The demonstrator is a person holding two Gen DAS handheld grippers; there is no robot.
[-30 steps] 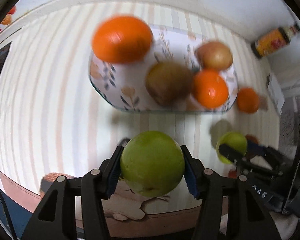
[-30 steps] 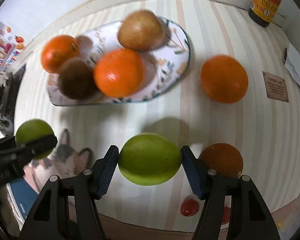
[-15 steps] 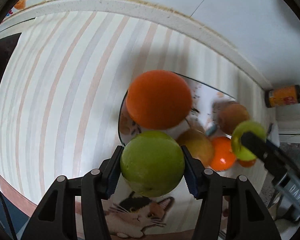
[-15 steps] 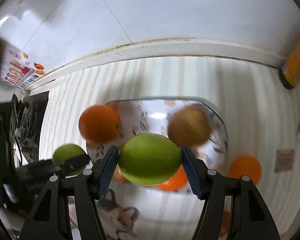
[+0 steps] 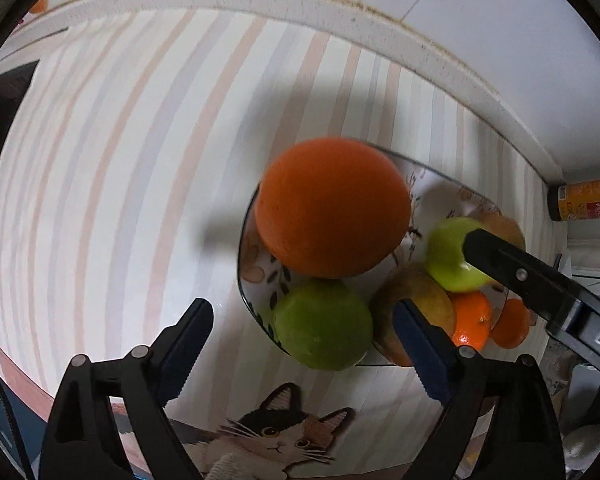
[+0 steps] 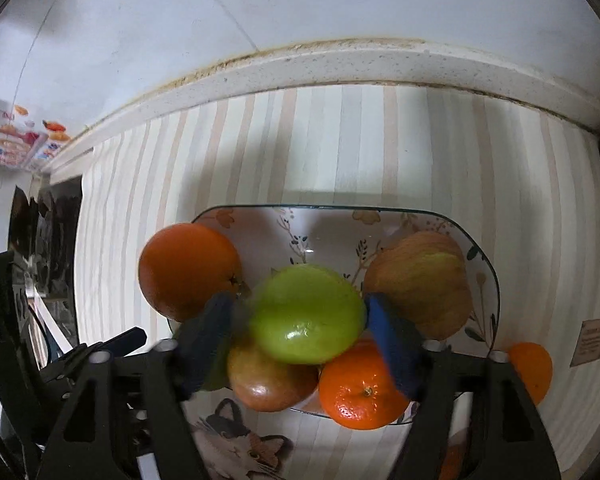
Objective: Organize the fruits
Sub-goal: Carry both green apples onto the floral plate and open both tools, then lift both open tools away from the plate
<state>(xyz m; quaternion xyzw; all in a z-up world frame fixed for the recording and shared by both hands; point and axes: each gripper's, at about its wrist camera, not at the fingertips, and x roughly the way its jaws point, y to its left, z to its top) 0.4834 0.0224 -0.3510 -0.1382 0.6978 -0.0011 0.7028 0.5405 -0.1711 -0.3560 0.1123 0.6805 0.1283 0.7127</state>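
A floral plate (image 5: 246, 256) (image 6: 420, 220) on the striped tablecloth holds several fruits. In the left wrist view my left gripper (image 5: 300, 340) is open, its blue pads apart from a green fruit (image 5: 324, 324) that rests at the plate's near left edge below a big orange (image 5: 332, 208). My right gripper (image 6: 300, 324) holds a second green fruit (image 6: 306, 314) between its blue pads over the middle of the plate; it looks blurred. That fruit also shows in the left wrist view (image 5: 448, 256). Around it lie an orange (image 6: 188, 270), a reddish apple (image 6: 420, 280), another apple (image 6: 272, 384) and a mandarin (image 6: 360, 388).
One orange (image 6: 532, 368) lies on the cloth right of the plate, near a small brown card (image 6: 592, 344). A sauce bottle (image 5: 584, 204) stands at the back right by the wall. A cat picture (image 5: 276, 436) is on the cloth's near edge.
My left gripper has opened and let go of its green fruit, which now rests on the plate's edge. My right gripper has moved lower over the plate with its green fruit.
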